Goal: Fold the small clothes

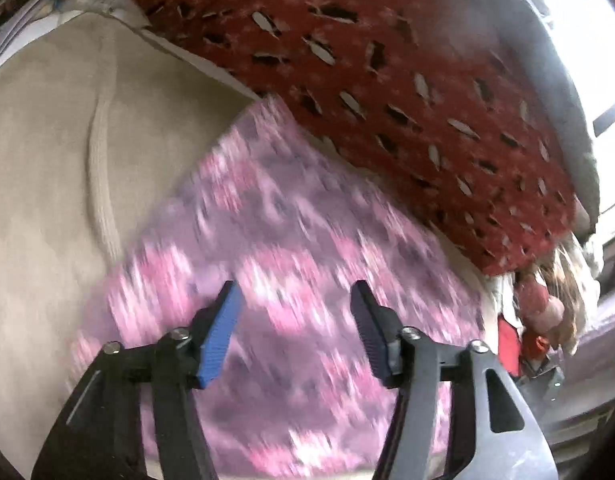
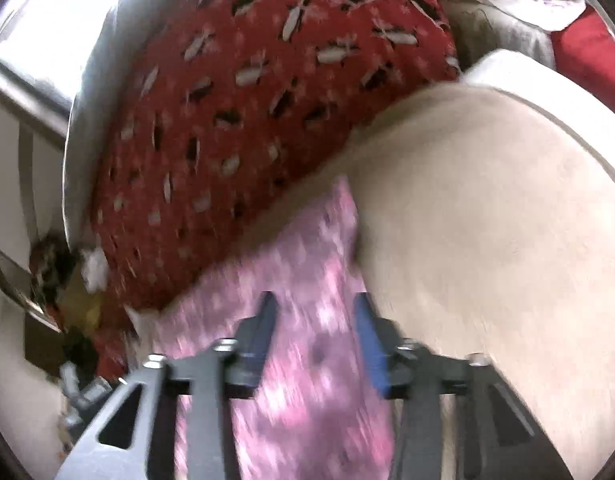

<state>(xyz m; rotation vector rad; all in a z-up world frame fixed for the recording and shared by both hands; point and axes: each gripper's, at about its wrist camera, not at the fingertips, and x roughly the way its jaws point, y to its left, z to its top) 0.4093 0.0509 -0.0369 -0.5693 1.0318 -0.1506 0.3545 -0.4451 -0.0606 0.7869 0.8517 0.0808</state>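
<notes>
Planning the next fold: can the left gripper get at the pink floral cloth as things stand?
Probably yes. The left gripper is open, empty and pointed down at the pink floral cloth, which lies flat on the beige surface. Nothing sits between them; the red patterned cushion only borders the far edge.

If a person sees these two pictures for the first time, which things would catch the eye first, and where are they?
First the pink patterned cloth, lying flat on the cream surface directly beneath both grippers. Next the red cushion with black and white marks, along the cloth's far edge. The left gripper and right gripper hover with jaws apart, holding nothing.
</notes>
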